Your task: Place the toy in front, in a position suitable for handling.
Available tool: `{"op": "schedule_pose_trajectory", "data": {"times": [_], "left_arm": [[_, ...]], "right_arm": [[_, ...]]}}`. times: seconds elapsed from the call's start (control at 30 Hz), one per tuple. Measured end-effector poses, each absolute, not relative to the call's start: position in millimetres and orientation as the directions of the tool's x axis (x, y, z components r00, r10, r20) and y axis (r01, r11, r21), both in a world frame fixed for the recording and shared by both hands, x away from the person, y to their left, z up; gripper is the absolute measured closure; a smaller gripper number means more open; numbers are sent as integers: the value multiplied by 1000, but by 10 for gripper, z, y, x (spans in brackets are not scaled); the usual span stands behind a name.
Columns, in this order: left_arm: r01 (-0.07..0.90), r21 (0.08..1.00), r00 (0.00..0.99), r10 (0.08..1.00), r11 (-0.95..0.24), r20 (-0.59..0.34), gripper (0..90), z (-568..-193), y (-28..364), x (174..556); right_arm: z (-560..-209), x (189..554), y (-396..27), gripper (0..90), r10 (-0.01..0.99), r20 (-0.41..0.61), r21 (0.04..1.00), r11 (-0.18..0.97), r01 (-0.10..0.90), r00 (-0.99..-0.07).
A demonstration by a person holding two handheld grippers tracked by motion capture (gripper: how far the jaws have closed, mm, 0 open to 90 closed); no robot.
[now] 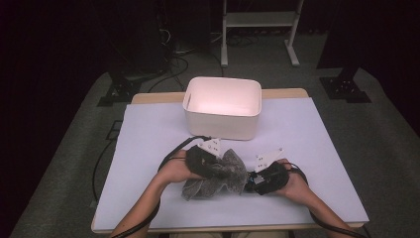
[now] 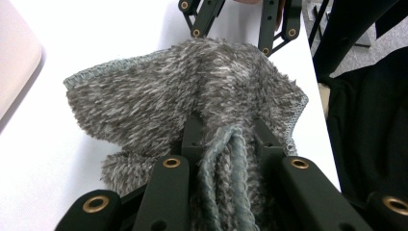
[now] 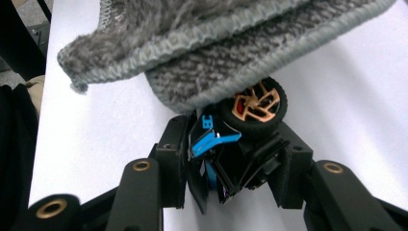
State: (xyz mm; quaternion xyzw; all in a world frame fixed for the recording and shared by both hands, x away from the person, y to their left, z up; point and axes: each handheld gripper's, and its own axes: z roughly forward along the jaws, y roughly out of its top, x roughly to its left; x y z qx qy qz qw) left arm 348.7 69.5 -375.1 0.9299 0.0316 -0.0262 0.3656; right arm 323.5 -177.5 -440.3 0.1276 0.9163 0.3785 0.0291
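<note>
Left tongs [image 2: 226, 139] pinching grey fuzzy cloth [image 2: 192, 96], bunched up. Right tongs [image 3: 231, 159] clamped on toy car [image 3: 240, 130], nose tucked just under cloth's near edge, cloth lying left of it.

High view: above the table [image 1: 148, 129], looking forward and down.
Gripper views: close along jaws; all share the grey fuzzy cloth [image 1: 223, 173].

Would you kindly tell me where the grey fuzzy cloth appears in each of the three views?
High view: the grey cloth lies low at centre, between the two hands, in front of the white bin.
Left gripper view: the cloth spreads across the middle, a fold pinched in the left gripper.
Right gripper view: the cloth runs along the top, above the toy car in the right gripper.
Shared landmark: the white table cover.
</note>
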Motion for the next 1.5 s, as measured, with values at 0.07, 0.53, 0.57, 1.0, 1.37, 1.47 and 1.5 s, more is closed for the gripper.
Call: {"op": "schedule_pose_trajectory", "data": {"times": [0.07, 0.53, 0.57, 1.0, 1.37, 1.47, 1.5], "left_arm": [[75, 686, 997, 36, -723, -72, 730, -3731, 677, 3483], [-39, 640, 997, -77, -768, -31, 735, -3732, 66, 3427], [-40, 639, 996, -78, -768, -32, 735, -3734, 54, 3431], [-13, 621, 1000, -23, -783, -8, 733, -3725, 395, 3435], [34, 654, 999, 43, -756, -3, 732, -3739, 898, 3435], [34, 648, 998, 56, -761, 13, 732, -3732, 963, 3409], [37, 646, 998, 60, -762, 13, 731, -3730, 981, 3405]], "right_arm": [[-4407, 3239, -1773, 547, 255, 47, 703, 678, 213, -966], [-4416, 3224, -1725, 555, 254, 52, 704, 677, 216, -966], [-4419, 3226, -1729, 556, 256, 58, 706, 673, 221, -965], [-4423, 3225, -1729, 559, 254, 52, 706, 674, 215, -966], [-4420, 3222, -1728, 558, 253, 50, 705, 677, 214, -966], [-4421, 3224, -1728, 559, 251, 47, 705, 677, 211, -967], [-4420, 3226, -1728, 558, 251, 46, 704, 678, 210, -967]]}}
